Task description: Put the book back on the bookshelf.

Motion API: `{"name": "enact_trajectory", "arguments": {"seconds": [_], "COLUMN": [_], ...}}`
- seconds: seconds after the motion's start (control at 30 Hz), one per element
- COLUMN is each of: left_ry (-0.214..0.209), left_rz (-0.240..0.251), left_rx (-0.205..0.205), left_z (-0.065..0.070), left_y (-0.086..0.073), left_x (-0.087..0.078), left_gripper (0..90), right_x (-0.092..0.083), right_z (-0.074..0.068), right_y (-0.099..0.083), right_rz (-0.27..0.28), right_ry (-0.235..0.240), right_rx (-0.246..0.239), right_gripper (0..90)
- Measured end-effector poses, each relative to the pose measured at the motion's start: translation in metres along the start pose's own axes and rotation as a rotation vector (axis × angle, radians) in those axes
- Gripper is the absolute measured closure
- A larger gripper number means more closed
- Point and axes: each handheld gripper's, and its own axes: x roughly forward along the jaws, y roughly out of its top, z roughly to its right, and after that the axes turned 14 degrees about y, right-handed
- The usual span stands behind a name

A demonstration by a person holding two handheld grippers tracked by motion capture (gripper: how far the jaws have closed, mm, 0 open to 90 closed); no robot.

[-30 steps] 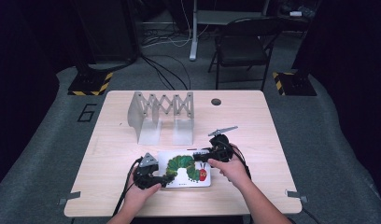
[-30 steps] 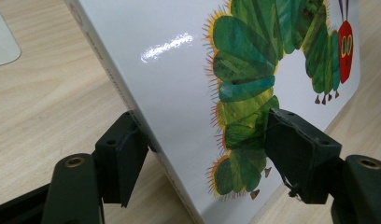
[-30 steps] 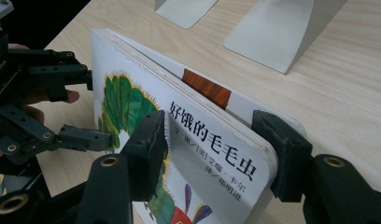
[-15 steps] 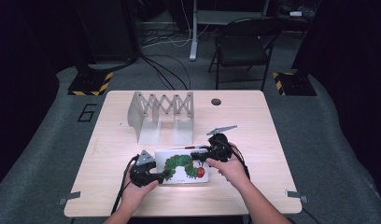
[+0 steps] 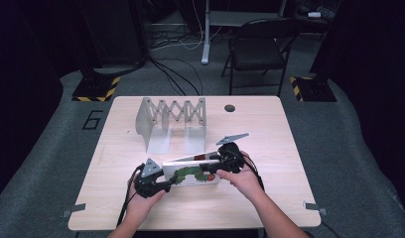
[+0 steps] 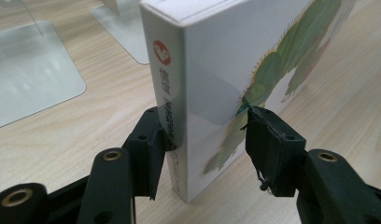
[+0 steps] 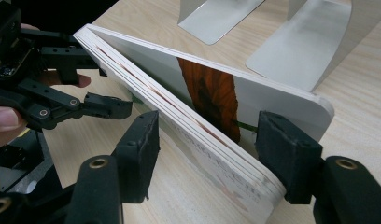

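Observation:
A white board book (image 5: 190, 173) with a green caterpillar on its cover stands tilted on its long edge near the table's front. My left gripper (image 5: 164, 184) is at its spine end. In the left gripper view the jaws (image 6: 205, 126) straddle the spine (image 6: 172, 84) and have just been closing. The left pad touches the spine and the right pad stands just off the cover. My right gripper (image 5: 216, 166) is at the page end. Its jaws (image 7: 207, 140) have just been opening, and a small gap shows beside the fanned pages (image 7: 212, 140).
A grey expanding metal book rack (image 5: 170, 119) stands behind the book, its flat base plates (image 7: 319, 42) close to the back cover. A round cable hole (image 5: 230, 107) lies at the table's far side. A folding chair (image 5: 257, 47) is beyond the table.
The book has tipped up from nearly flat to standing on its edge. The left jaws have narrowed around the spine, and the right jaws have eased off the page end.

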Motion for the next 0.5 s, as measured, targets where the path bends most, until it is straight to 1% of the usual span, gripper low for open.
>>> {"name": "enact_trajectory", "arguments": {"seconds": [0.03,0.07,0.13,0.17,0.23,0.27,0.3,0.37,0.4,0.47,0.5], "left_ry": [-0.009,0.002,-0.003,-0.006,-0.007,-0.015,-0.014,-0.017,-0.016,-0.017,-0.015], "left_rz": [-0.005,0.012,0.010,0.007,0.013,0.006,0.008,0.008,0.011,0.019,0.021], "left_rx": [0.013,0.011,0.026,0.034,0.041,0.051,0.055,0.062,0.061,0.054,0.053], "left_z": [-0.001,-0.001,-0.001,0.000,0.000,0.000,0.000,0.000,0.000,0.000,0.000], "left_y": [0.000,-0.001,-0.001,-0.001,-0.002,-0.002,-0.002,-0.002,-0.002,-0.003,-0.003], "left_x": [-0.001,-0.001,-0.002,-0.002,-0.003,-0.004,-0.004,-0.004,-0.004,-0.004,-0.004], "left_gripper": [49.2,49.2,49.4,49.4,49.4,49.4,49.5,49.4,49.4,49.3,49.3], "right_x": [0.000,0.000,0.000,0.000,0.000,-0.001,0.000,-0.001,-0.002,-0.003,-0.003], "right_z": [0.001,0.001,0.002,0.001,0.000,0.000,0.000,0.001,0.001,0.004,0.005], "right_y": [-0.001,-0.001,-0.002,-0.002,-0.003,-0.004,-0.004,-0.007,-0.008,-0.010,-0.011], "right_rz": [-0.001,-0.001,-0.007,-0.008,-0.018,-0.025,-0.026,-0.050,-0.058,-0.070,-0.066], "right_ry": [0.005,0.005,0.010,0.011,0.005,0.002,-0.002,-0.030,-0.038,-0.053,-0.062], "right_rx": [-0.015,-0.015,-0.023,-0.018,-0.024,-0.019,-0.031,-0.050,-0.047,-0.056,-0.054], "right_gripper": [38.5,38.5,37.4,37.1,36.0,35.7,34.7,34.6,34.6,34.6,34.6]}}
